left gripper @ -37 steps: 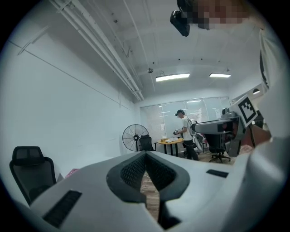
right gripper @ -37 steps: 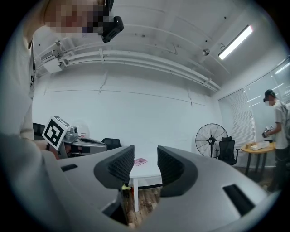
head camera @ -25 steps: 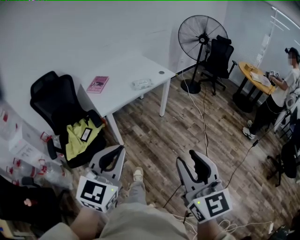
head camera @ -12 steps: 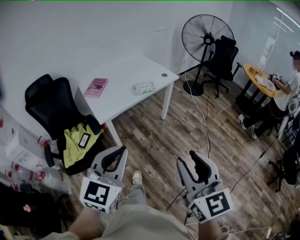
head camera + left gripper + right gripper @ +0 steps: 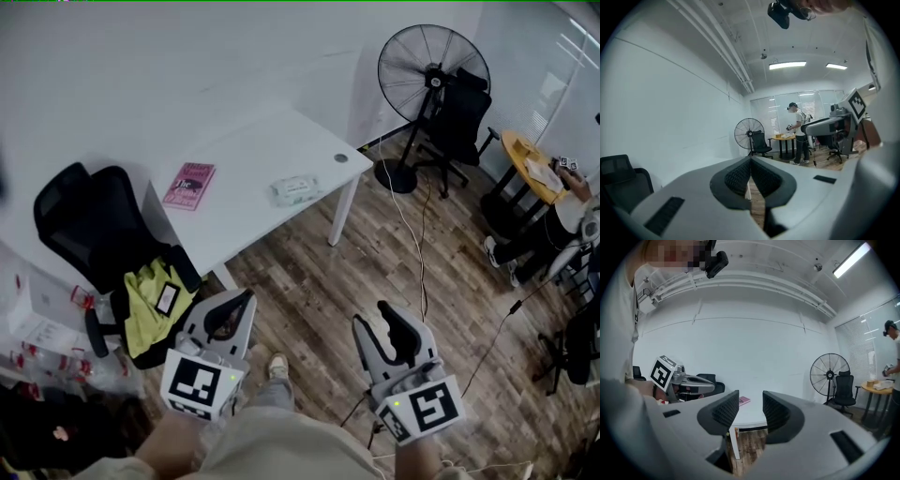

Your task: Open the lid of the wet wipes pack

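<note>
The wet wipes pack (image 5: 296,190), pale with a lid on top, lies on the white table (image 5: 253,159) near its right end, far ahead of both grippers. My left gripper (image 5: 246,298) is held low over the wooden floor, its jaws shut with nothing between them; the left gripper view shows its pads (image 5: 740,176) meeting at the tips. My right gripper (image 5: 373,315) hangs beside it with the jaws open and empty, and a clear gap shows between its pads (image 5: 726,411). Neither gripper is near the pack.
A pink book (image 5: 190,184) lies on the table's left part. A black office chair (image 5: 89,234) with a yellow garment (image 5: 150,292) stands left of the table. A standing fan (image 5: 433,70), another chair (image 5: 462,117), a round table (image 5: 531,161) and floor cables (image 5: 412,244) are on the right.
The head view has shifted, so the table and wipes pack sit lower and more central. The seated person at the right has slid mostly out of frame. Both grippers hold the same pose.
</note>
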### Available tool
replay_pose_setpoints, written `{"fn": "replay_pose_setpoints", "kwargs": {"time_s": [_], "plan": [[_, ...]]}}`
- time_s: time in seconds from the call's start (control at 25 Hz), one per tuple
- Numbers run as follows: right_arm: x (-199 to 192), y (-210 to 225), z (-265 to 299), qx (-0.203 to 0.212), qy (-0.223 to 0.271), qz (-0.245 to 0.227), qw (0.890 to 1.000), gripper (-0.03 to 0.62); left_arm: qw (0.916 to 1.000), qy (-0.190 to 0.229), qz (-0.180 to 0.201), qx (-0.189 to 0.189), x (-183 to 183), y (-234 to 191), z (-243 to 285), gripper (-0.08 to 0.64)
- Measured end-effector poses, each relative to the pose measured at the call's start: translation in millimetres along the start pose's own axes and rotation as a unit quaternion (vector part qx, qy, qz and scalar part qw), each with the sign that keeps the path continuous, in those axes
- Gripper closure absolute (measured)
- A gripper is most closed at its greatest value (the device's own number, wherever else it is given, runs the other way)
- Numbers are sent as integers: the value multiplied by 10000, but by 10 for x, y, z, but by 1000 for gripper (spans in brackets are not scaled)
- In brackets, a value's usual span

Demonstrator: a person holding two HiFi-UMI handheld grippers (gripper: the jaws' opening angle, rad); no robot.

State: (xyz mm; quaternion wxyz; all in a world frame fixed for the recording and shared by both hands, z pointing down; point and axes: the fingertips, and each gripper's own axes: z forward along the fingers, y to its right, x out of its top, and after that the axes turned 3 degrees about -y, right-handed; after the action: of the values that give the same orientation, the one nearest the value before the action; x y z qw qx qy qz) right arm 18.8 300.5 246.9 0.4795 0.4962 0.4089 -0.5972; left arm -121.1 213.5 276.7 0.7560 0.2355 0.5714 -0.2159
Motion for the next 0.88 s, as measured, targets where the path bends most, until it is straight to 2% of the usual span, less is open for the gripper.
{"fn": "replay_pose_setpoints", "kwargs": {"time_s": [0.4,0.6,0.88], "plan": [[295,330,1288,-315,-30,-364,9988,419,9999,3,44,-150,143,-1040,895,538],[336,429,1717,-387,-99,-517,9979,419,9997,141,22,-218,199,-1326,1192,538],[315,608,2137,-330,-222,-558,9976,419,9996,96,-46,-262,167,-1553,1542,538]]}}
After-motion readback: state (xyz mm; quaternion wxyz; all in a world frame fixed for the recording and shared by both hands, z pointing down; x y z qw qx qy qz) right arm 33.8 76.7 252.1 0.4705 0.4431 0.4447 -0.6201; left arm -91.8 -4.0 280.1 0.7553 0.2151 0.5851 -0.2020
